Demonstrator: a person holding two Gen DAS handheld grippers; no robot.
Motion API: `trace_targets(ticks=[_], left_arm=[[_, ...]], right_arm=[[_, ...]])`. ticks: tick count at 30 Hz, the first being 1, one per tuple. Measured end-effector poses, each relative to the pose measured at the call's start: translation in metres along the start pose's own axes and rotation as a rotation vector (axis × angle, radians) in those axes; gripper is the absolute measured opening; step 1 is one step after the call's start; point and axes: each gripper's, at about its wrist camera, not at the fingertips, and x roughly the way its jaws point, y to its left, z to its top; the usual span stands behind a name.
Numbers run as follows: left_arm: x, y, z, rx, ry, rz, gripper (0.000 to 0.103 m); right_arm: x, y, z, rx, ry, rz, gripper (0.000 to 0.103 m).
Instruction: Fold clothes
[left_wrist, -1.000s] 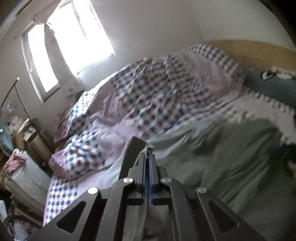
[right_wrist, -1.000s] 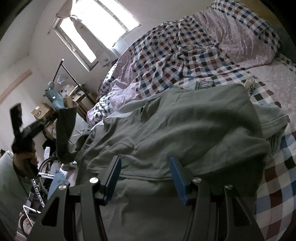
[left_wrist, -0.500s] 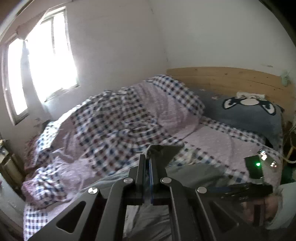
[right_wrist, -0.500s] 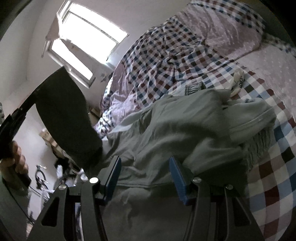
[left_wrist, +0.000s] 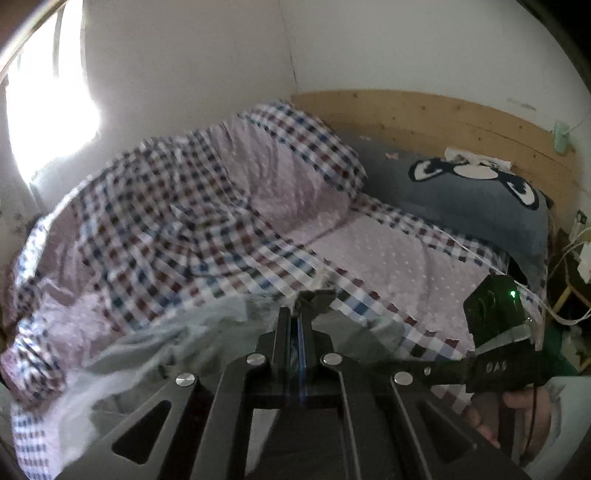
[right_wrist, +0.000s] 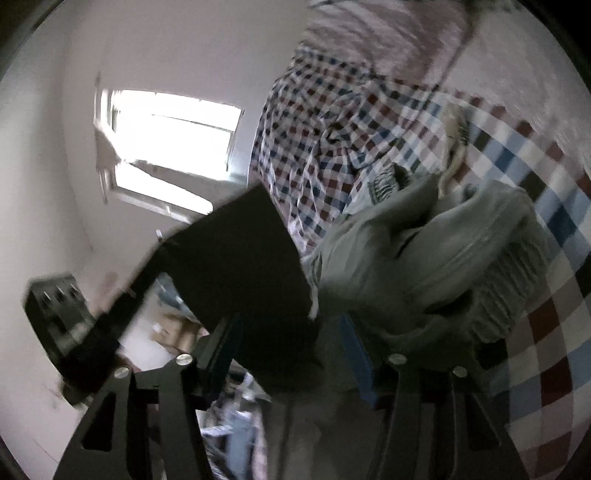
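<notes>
A grey-green garment (left_wrist: 147, 354) lies on the bed. My left gripper (left_wrist: 297, 321) is shut on its edge, and a small tip of cloth (left_wrist: 314, 297) sticks out past the fingertips. In the right wrist view the lifted part hangs as a dark flap (right_wrist: 236, 266) over the bunched rest of the garment (right_wrist: 443, 266). My right gripper (right_wrist: 288, 350) is open, its blue pads (right_wrist: 354, 354) apart, with the flap hanging in front of the gap. Seen from the left wrist, the right gripper's body (left_wrist: 495, 332) is at the right, held by a hand (left_wrist: 517, 413).
A rumpled checked duvet (left_wrist: 166, 221) covers the far half of the bed. A grey pillow with a cartoon face (left_wrist: 472, 199) leans on the wooden headboard (left_wrist: 443, 122). White cables (left_wrist: 565, 258) hang at the right. A bright window (right_wrist: 166, 140) is to the left.
My left gripper has lifted the garment edge and swung it right, toward the headboard side. The flap now hangs in front of the right gripper, which has tilted.
</notes>
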Motion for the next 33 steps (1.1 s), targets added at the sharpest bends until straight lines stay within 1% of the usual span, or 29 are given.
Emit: trace_targets(ticks=[3, 6, 7, 8, 9, 10, 12, 13, 14, 15, 17, 18, 19, 20, 21, 22, 25, 27, 29, 30, 31, 33], left_arm=[[0.016, -0.011, 0.0, -0.024, 0.012, 0.004, 0.001], [0.017, -0.017, 0.003, -0.052, -0.016, 0.008, 0.001], [0.017, -0.019, 0.003, -0.061, -0.023, 0.001, 0.001], [0.017, -0.022, 0.002, -0.071, -0.019, -0.023, 0.002], [0.021, -0.028, -0.003, -0.079, 0.001, -0.053, 0.002], [0.022, -0.029, -0.009, -0.087, 0.018, -0.067, 0.002], [0.016, -0.022, -0.025, -0.117, 0.024, -0.068, 0.007], [0.013, -0.018, -0.033, -0.132, 0.027, -0.069, 0.013], [0.01, -0.015, -0.041, -0.147, 0.029, -0.07, 0.025], [0.007, -0.011, -0.048, -0.162, 0.032, -0.07, 0.031], [0.001, -0.004, -0.064, -0.192, 0.038, -0.071, 0.051], [-0.002, -0.001, -0.072, -0.207, 0.041, -0.072, 0.056], [-0.004, 0.003, -0.079, -0.222, 0.043, -0.073, 0.064], [-0.007, 0.006, -0.087, -0.237, 0.046, -0.073, 0.069], [-0.016, 0.017, -0.094, -0.26, 0.036, -0.061, 0.07], [-0.031, 0.037, -0.099, -0.293, 0.013, -0.03, 0.071], [-0.081, 0.113, -0.126, -0.419, -0.03, 0.125, 0.072], [-0.103, 0.152, -0.149, -0.497, -0.031, 0.212, 0.072], [-0.119, 0.188, -0.18, -0.588, 0.001, 0.285, 0.072], [-0.122, 0.204, -0.198, -0.631, 0.028, 0.314, 0.072], [-0.122, 0.212, -0.211, -0.653, 0.051, 0.319, 0.072], [-0.114, 0.221, -0.235, -0.684, 0.091, 0.306, 0.072]], right_arm=[[-0.005, -0.014, 0.008, 0.082, -0.013, 0.054, 0.069], [-0.01, -0.017, 0.015, 0.105, -0.022, 0.081, 0.07], [-0.011, -0.017, 0.017, 0.103, -0.024, 0.082, 0.07], [-0.013, -0.016, 0.019, 0.1, -0.026, 0.084, 0.071], [-0.013, -0.017, 0.021, 0.104, -0.025, 0.087, 0.071], [-0.014, -0.018, 0.022, 0.108, -0.023, 0.091, 0.071], [-0.013, -0.023, 0.023, 0.122, -0.012, 0.086, 0.071], [-0.013, -0.025, 0.023, 0.129, -0.007, 0.082, 0.072], [-0.013, -0.027, 0.024, 0.129, -0.005, 0.071, 0.072], [-0.013, -0.027, 0.024, 0.127, -0.004, 0.063, 0.072], [-0.012, -0.027, 0.025, 0.119, -0.001, 0.05, 0.072], [-0.011, -0.026, 0.024, 0.111, 0.001, 0.042, 0.072], [-0.01, -0.026, 0.024, 0.103, 0.002, 0.033, 0.072], [-0.01, -0.025, 0.024, 0.094, 0.002, 0.024, 0.072], [-0.009, -0.025, 0.024, 0.086, 0.001, 0.014, 0.072], [-0.009, -0.025, 0.023, 0.079, 0.0, 0.001, 0.072], [-0.008, -0.025, 0.021, 0.061, -0.003, -0.03, 0.071], [-0.007, -0.025, 0.02, 0.046, -0.004, -0.046, 0.071], [-0.006, -0.023, 0.018, 0.028, -0.007, -0.058, 0.071], [-0.005, -0.022, 0.018, 0.021, -0.008, -0.062, 0.071], [-0.003, -0.022, 0.017, 0.015, -0.009, -0.065, 0.071], [-0.001, -0.021, 0.016, 0.008, -0.013, -0.069, 0.071]])
